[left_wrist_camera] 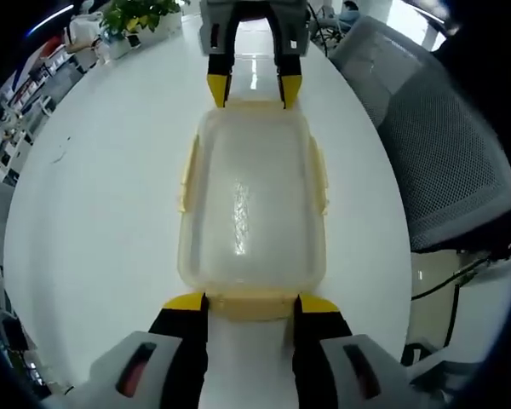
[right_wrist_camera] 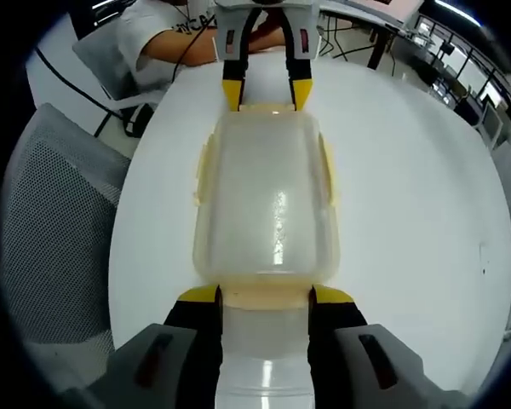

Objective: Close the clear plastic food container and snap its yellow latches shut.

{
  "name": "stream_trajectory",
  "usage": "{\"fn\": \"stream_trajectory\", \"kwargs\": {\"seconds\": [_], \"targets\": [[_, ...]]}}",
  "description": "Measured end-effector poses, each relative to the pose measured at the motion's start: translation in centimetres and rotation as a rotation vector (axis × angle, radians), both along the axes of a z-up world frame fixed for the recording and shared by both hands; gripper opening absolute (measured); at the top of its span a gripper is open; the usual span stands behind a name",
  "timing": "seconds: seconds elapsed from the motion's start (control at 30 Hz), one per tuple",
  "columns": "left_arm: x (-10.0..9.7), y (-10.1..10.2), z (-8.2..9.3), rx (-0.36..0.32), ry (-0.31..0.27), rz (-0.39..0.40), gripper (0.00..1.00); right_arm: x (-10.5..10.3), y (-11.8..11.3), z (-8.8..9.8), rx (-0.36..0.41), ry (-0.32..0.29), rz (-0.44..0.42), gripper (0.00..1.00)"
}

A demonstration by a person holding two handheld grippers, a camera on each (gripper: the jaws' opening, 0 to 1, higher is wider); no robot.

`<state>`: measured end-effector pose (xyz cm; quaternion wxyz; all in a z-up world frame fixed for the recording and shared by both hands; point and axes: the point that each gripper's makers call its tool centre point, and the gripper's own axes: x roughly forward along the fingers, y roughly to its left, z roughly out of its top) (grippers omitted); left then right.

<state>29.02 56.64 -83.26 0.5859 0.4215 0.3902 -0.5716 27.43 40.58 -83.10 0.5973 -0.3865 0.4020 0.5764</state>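
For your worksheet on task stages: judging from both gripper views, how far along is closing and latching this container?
Done: the lid sits on the clear container, which rests on the white table.
In hand: the left gripper and right gripper each straddle a yellow end latch, jaws open.
Left: whether the end latches are snapped cannot be told; the side latches seem to flare outward, so probably remain.

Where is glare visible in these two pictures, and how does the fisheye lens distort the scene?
In the left gripper view, a bright streak of glare lies on the container lid, with another on the white table beyond it. In the right gripper view, similar glare sits on the lid and on the table near the right gripper. In both views the table edge bows strongly, and the mesh chair curves.
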Motion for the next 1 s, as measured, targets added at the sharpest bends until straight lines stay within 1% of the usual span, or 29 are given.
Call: {"fn": "stream_trajectory", "kwargs": {"seconds": [0.13,0.23,0.3,0.37,0.43,0.6,0.77,0.87,1.0], "targets": [[-0.5,-0.1,0.7,-0.009,0.007,-0.005,0.33,-0.6,0.1,0.5,-0.002,0.014,0.0,0.35],[-0.9,-0.3,1.1,-0.013,0.023,-0.008,0.33,-0.9,-0.1,0.9,0.002,0.03,0.0,0.35],[-1.0,-0.4,1.5,-0.006,0.032,-0.007,0.34,-1.0,-0.2,1.4,0.009,0.034,0.002,0.35],[-1.0,-0.4,2.1,0.001,0.027,-0.013,0.34,-0.9,-0.2,1.7,0.01,0.031,0.002,0.35],[-1.0,-0.5,2.6,-0.004,0.042,-0.009,0.34,-0.9,-0.4,2.1,0.015,0.026,0.006,0.35],[-0.5,-0.8,3.8,-0.027,0.034,-0.011,0.34,-0.5,-0.6,3.2,0.021,0.021,-0.001,0.35],[-0.2,-1.1,4.5,-0.033,0.027,-0.014,0.34,-0.2,-0.8,4.0,0.013,0.011,-0.002,0.35],[0.0,-1.2,5.1,-0.038,0.022,-0.022,0.34,-0.1,-1.0,4.6,0.015,0.021,-0.015,0.35],[0.5,-1.2,5.5,-0.041,0.023,-0.03,0.34,0.1,-1.0,4.8,0.017,0.021,-0.022,0.35]]}}
